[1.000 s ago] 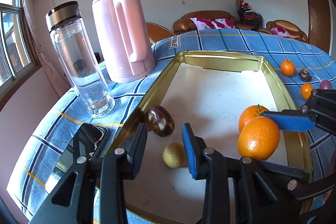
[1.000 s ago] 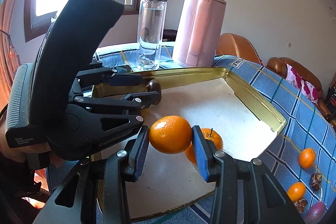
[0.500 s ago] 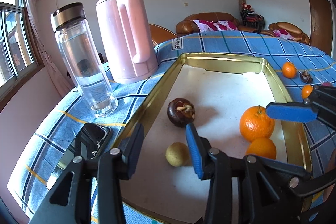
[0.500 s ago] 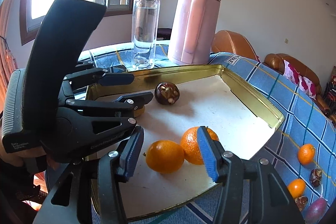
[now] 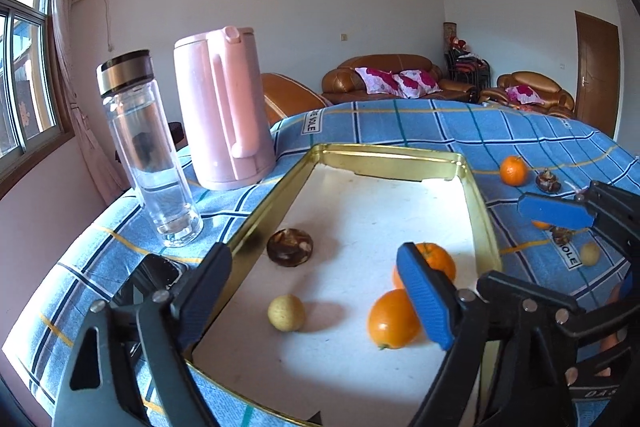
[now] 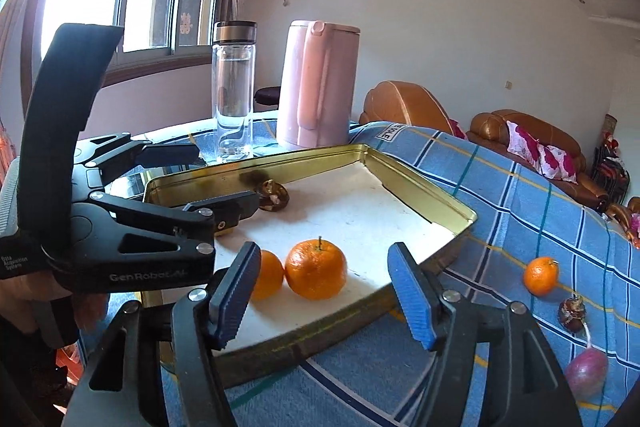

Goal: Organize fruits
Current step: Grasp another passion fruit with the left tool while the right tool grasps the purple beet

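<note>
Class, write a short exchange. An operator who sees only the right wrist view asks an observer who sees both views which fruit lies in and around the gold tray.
Operator: In the tray I see oranges and a dark fruit. Anything else?
Observer: Yes, a small yellow fruit lies on the tray floor, apart from the oranges.
Operator: Any more like it outside the tray?
Observer: One, a second yellow fruit, on the blue cloth beyond the tray's right rim.

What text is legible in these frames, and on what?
"GenRobot.AI", last letters blurred: left gripper body, seen from the right wrist.
"Data Acquisition System": same gripper, small, barely readable.
"OLE", partly cut off: tablecloth label.
Lettering on the right gripper body: too blurred.
</note>
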A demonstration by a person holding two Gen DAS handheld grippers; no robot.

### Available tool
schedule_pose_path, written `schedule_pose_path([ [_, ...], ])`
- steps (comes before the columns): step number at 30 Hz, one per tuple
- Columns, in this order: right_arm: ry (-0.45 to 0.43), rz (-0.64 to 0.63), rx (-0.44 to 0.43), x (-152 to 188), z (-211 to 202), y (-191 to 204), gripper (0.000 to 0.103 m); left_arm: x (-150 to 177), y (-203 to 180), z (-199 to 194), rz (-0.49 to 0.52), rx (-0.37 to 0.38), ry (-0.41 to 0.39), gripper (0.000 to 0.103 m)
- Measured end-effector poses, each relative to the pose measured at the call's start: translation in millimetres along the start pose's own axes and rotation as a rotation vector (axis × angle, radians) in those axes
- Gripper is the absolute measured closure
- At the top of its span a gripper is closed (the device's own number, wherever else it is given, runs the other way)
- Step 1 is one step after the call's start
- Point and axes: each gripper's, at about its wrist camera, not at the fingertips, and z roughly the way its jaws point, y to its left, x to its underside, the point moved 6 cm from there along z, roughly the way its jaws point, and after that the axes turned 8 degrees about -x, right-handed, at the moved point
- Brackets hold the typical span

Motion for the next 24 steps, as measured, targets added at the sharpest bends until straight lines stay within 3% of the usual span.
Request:
schedule_pose_path([
  [10, -0.063, 0.093, 0.145, 21.8, -69.8, -68.7, 0.035, -22.1, -73.6, -31.7, 0.092, 0.110, -0.088, 0.005],
  [19, -0.046, 0.264, 0.341, 50.5, -106.8, -154.9, 0.032, -25.0, -160.7, -24.4, 0.210, 0.221, -0.053, 0.004],
  [24, -0.007, 0.341, 0.375, 63.3, -102.5, -183.3, 0.031, -24.3, -197.7, -10.3, 0.232, 0.279, 0.016, 0.005],
])
